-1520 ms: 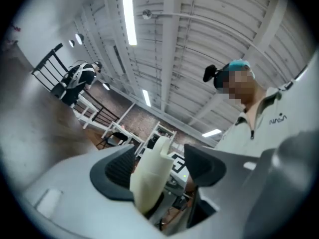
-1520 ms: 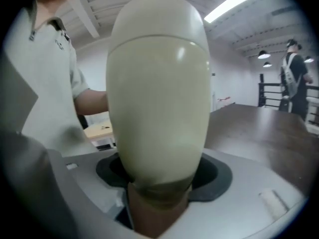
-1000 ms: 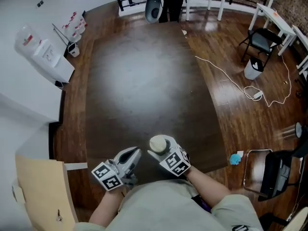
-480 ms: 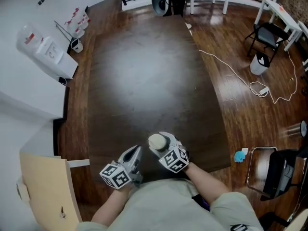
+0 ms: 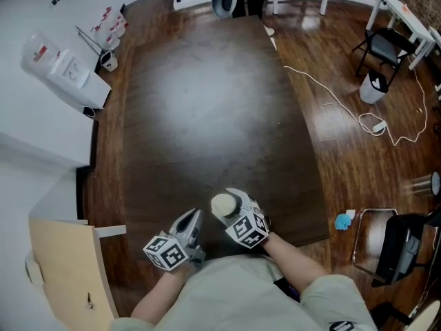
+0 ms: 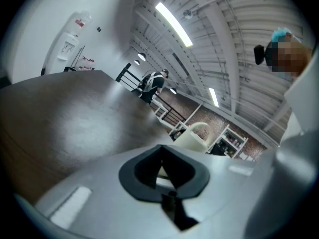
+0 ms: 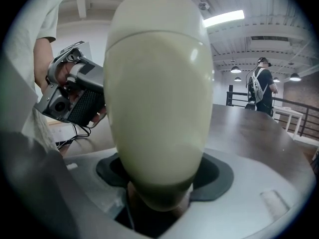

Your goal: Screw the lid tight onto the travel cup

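Dark wood table [image 5: 200, 116], near edge: right gripper [image 5: 231, 209] has jaws spread wide, clamped on cream travel cup [image 5: 223, 204]. Left gripper [image 5: 193, 218] sits just left of the cup, apart from it, jaws fully together w/ nothing btwn them.
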`<state>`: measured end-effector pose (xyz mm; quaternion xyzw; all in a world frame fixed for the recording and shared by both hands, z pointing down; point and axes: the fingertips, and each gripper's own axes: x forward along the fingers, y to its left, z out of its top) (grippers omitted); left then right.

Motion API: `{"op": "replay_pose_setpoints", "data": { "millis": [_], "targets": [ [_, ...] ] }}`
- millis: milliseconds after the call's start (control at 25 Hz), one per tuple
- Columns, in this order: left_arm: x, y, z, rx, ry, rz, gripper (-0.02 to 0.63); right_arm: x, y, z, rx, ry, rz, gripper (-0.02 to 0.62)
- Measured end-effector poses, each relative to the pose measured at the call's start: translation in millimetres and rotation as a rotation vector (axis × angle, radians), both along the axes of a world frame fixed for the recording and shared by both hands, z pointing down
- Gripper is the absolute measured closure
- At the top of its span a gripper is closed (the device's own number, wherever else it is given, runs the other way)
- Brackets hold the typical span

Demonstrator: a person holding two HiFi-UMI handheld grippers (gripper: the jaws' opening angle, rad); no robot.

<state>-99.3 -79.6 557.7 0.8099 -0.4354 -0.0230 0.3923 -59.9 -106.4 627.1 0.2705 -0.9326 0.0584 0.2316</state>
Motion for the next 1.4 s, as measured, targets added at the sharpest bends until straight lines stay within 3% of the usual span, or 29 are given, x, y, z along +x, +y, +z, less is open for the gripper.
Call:
{"op": "replay_pose_setpoints", "data": {
  "millis": [320,680,840,960,1160,1400],
  "targets": [
    [-11,4,1,-0.009,-0.008,-0.085,0.603,10,12,-12,-0.083,-0.010,-0.020,0.235],
    [-8,48,16,-0.085,-0.039,-0.183,0.604,82,50,-40,-0.147,-0.131,0.141,0.239],
    [8,67,17,-0.104,-0.062,-0.116,0.604,88,62,-68,-0.115,-0.150,0.139,0.409],
    [21,69,2,-0.063,-0.078,-0.050,0.604,86,69,-96,-0.081,-0.165,0.148,0.507],
    [55,73,-35,0.080,-0.146,0.068,0.603,89,87,-131,-0.046,-0.228,0.192,0.589],
    [81,119,-70,0.262,-0.211,0.208,0.603,90,134,-145,-0.041,-0.243,0.314,0.594]
  ]
}}
